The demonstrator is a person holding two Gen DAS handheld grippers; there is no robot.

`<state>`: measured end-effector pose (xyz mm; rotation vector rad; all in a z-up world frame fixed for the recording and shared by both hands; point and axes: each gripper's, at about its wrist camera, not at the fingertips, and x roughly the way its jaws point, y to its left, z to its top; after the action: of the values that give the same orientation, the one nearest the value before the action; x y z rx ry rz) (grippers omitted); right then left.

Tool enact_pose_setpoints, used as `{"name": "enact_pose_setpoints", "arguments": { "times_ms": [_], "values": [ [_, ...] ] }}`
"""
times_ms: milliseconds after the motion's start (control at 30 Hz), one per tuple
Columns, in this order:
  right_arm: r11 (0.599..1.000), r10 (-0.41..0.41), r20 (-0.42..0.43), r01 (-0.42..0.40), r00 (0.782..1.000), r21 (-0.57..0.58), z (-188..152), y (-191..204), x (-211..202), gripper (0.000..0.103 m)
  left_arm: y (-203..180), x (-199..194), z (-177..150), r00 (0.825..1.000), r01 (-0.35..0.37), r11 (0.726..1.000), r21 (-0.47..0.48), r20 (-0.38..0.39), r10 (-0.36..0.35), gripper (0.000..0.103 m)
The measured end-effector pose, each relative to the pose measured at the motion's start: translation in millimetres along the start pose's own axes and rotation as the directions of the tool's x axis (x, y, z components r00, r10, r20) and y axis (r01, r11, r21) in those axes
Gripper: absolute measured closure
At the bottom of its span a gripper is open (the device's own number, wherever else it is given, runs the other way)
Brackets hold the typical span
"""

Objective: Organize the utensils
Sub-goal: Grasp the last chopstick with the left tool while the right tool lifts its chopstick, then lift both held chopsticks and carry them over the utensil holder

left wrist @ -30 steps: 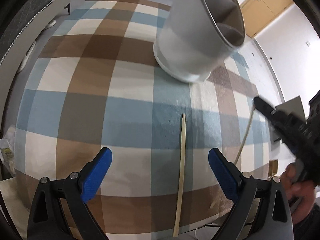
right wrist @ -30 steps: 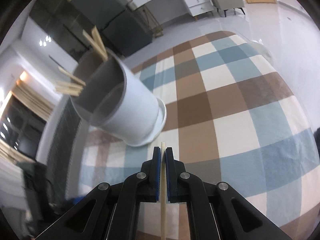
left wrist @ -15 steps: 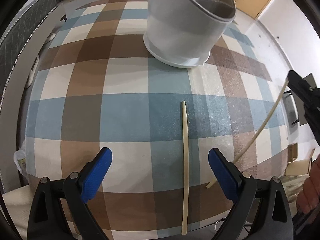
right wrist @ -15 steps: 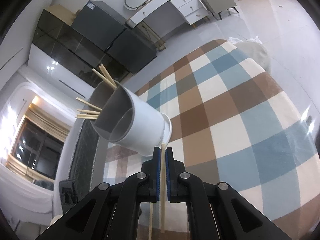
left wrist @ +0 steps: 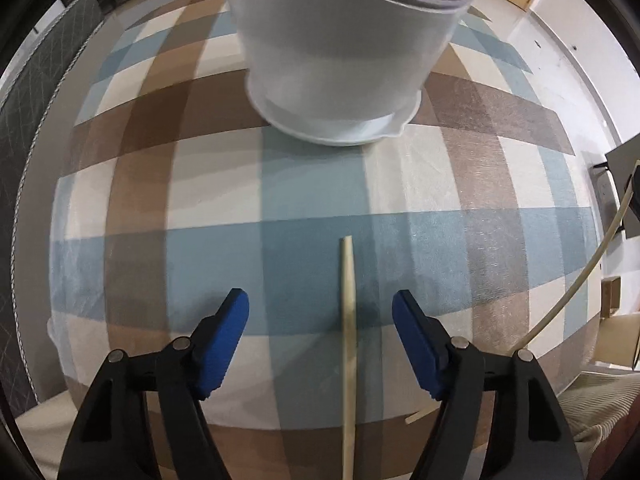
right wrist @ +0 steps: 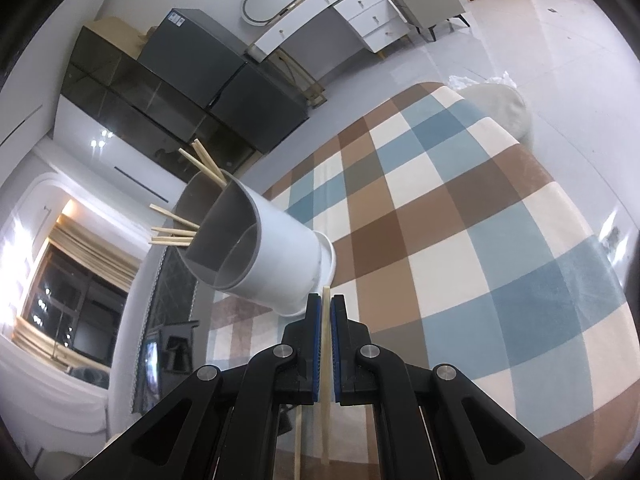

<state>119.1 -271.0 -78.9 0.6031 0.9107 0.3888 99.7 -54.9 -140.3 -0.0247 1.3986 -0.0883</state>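
Right gripper (right wrist: 326,312) lifts one chopstick (right wrist: 325,344).
Its jaws pinch it; left gripper (left wrist: 320,316), jaws wide, straddles another chopstick (left wrist: 348,320) near the holder (left wrist: 340,48).

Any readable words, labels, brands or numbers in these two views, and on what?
No text can be read.
Dark cabinet: a small label at its top corner, too small to read.
Utensil holder, chopsticks, grippers: no markings visible.
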Motion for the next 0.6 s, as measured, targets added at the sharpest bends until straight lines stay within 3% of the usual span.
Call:
{"name": "enact_pose_setpoints", "arguments": {
  "times_ms": [33, 67, 200, 300, 367, 600],
  "values": [
    [1.000, 0.001, 0.000, -0.001, 1.000, 0.001, 0.3, 0.1, 0.0, 0.099, -1.9, 1.5, 1.4, 1.000, -0.003, 1.000, -0.020, 0.004, 0.004, 0.036],
    [1.000, 0.004, 0.000, -0.004, 1.000, 0.004, 0.5, -0.2, 0.0, 0.099, -4.4, 2.2, 3.2, 1.000, -0.004, 1.000, -0.015, -0.003, 0.004, 0.047],
    [1.000, 0.003, 0.004, -0.003, 1.000, 0.011, 1.4, -0.6, -0.8, 0.099, -18.5, 7.4, 8.6, 0.998, -0.053, 0.999, -0.008, -0.042, 0.052, 0.050],
    [1.000, -0.002, 0.008, 0.002, 1.000, 0.009, 2.3, -1.3, -1.2, 0.099, -26.0, 6.0, 13.5, 0.997, -0.049, 0.999, -0.001, -0.057, 0.049, 0.066],
    [1.000, -0.008, 0.009, 0.008, 1.000, 0.014, 2.2, -2.7, -2.0, 0.099, -36.4, 8.7, 21.6, 0.998, -0.041, 0.999, 0.010, -0.052, 0.041, 0.101],
    [0.999, -0.050, 0.016, 0.050, 0.999, -0.008, -5.2, -4.1, -7.7, 0.099, -33.3, 4.0, 31.1, 0.999, 0.033, 0.999, -0.031, -0.001, -0.033, 0.102]
  ]
}}
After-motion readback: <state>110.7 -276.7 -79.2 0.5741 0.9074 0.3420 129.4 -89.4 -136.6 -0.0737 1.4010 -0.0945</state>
